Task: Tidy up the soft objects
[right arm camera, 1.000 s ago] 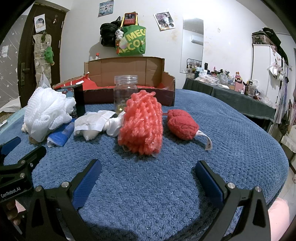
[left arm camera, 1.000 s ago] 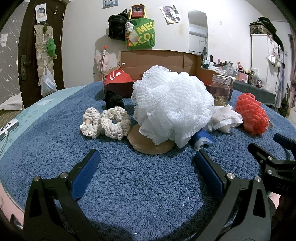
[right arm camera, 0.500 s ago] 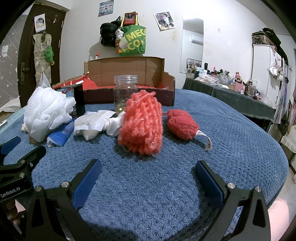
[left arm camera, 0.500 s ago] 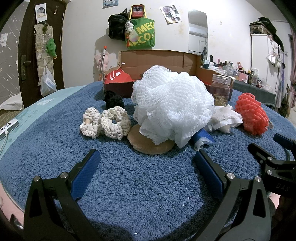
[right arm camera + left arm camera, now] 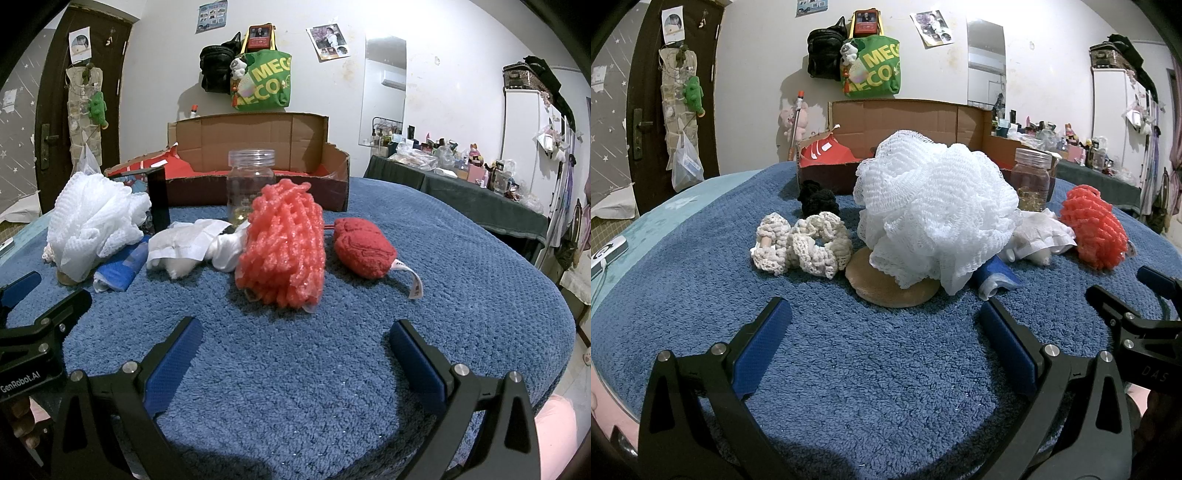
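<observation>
A big white mesh bath pouf point(image 5: 934, 210) sits on a tan round pad point(image 5: 886, 284) mid-table; it also shows in the right wrist view point(image 5: 92, 225). Cream crochet scrunchies point(image 5: 801, 243) and a black scrunchie point(image 5: 816, 199) lie left of it. A coral foam net point(image 5: 284, 247) and a red plush point(image 5: 364, 249) lie ahead of my right gripper point(image 5: 295, 354), which is open and empty. My left gripper point(image 5: 886, 339) is open and empty, short of the pouf. A white cloth item point(image 5: 192, 243) and a blue tube point(image 5: 122, 267) lie between the pouf and the net.
An open cardboard box point(image 5: 258, 155) with a red lining stands at the back of the blue-towelled table point(image 5: 461, 295). A clear plastic jar point(image 5: 251, 184) stands before it. A phone point(image 5: 605, 254) lies at the left edge. A cluttered dark table point(image 5: 461, 184) is at the far right.
</observation>
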